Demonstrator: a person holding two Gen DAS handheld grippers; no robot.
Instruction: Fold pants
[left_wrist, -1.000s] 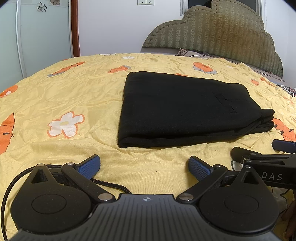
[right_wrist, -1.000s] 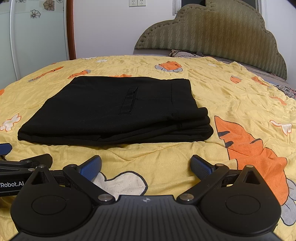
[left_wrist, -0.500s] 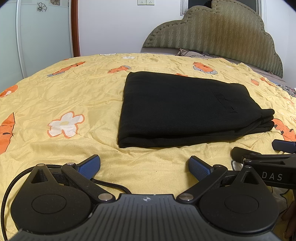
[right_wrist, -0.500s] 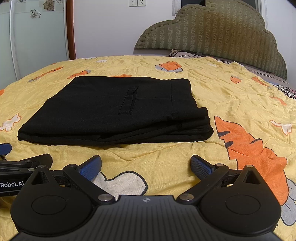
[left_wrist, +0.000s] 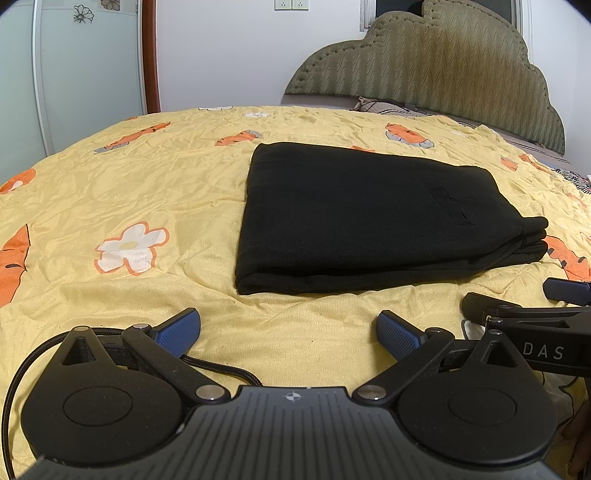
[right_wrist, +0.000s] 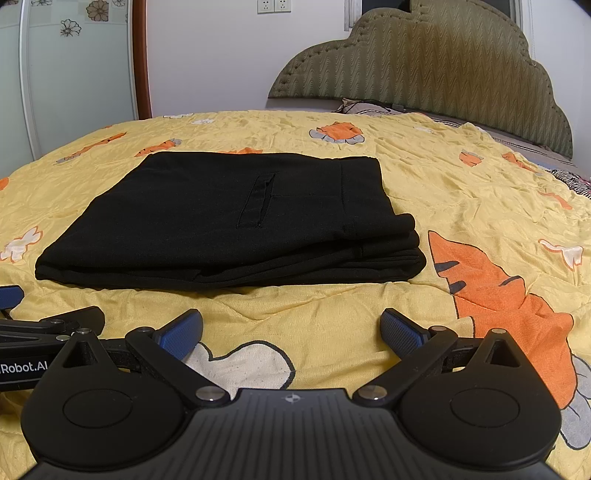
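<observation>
The black pants (left_wrist: 362, 218) lie folded in a flat rectangular stack on the yellow bedspread (left_wrist: 140, 192); they also show in the right wrist view (right_wrist: 236, 221), a pocket slit on top. My left gripper (left_wrist: 288, 332) is open and empty, resting low on the bed in front of the stack's near edge. My right gripper (right_wrist: 291, 332) is open and empty, also just in front of the stack. Each gripper shows at the edge of the other's view: the right one (left_wrist: 517, 314) and the left one (right_wrist: 44, 325).
The bedspread (right_wrist: 480, 206) has orange tiger and white flower prints and is wrinkled. A padded olive headboard (left_wrist: 436, 62) stands at the far right, with a pillow below it. A wardrobe door (left_wrist: 85, 66) and a wall are behind the bed. A black cable (left_wrist: 221, 365) runs under my left gripper.
</observation>
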